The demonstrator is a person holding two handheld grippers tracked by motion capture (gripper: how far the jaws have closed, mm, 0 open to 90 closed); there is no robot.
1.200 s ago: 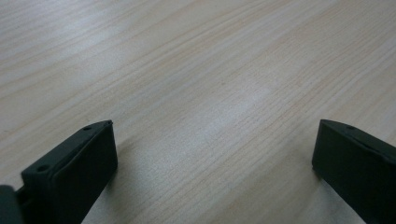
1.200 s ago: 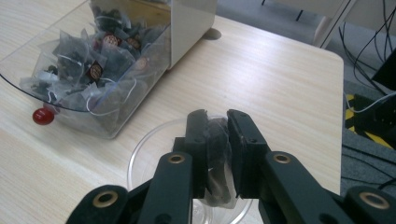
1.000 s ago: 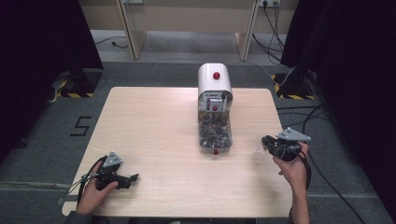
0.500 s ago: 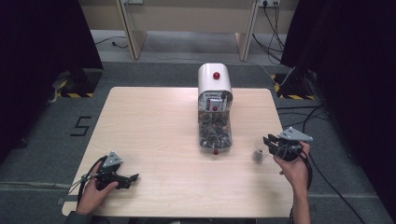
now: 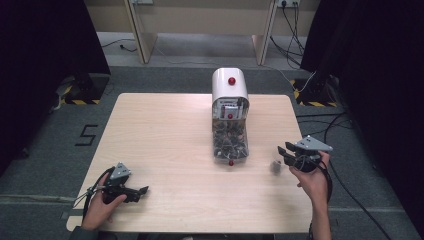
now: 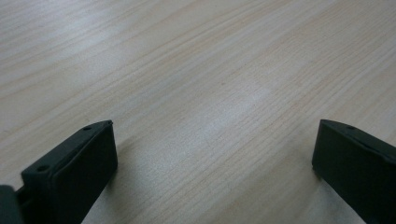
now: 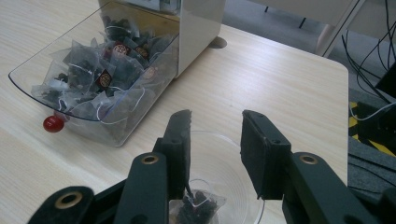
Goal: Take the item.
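- To the right of the dispenser [image 5: 230, 90], near the table [image 5: 165, 130] edge, your right gripper [image 7: 215, 116] hung over a clear cup [image 7: 229, 158]. Its jaws had just been opening and stood parted, gripping nothing.
- The tea bag [image 7: 194, 205] lay in the bottom of that cup, below the gap between the jaws. Neither pad pressed on it, so I judged the drop done or all but done.
- The bag's string looked to run up close to the jaw nearer the dispenser. Whether it touched that jaw I could not tell.
- To finish the step well, you needed to spread the jaws a little wider before lifting, then rise straight up out of the cup. That way a snagged string would not drag the bag out or tip the light cup.
- You also needed to keep clear of the dispenser's open drawer [image 7: 140, 126] and its red knob [image 7: 53, 123], both just beside your path on the dispenser side.
- Well to the left of the dispenser, at the near edge of the table, your left gripper [image 5: 142, 191] rested low over bare wood. Its jaws were wide apart and empty, and it had no part in this step.
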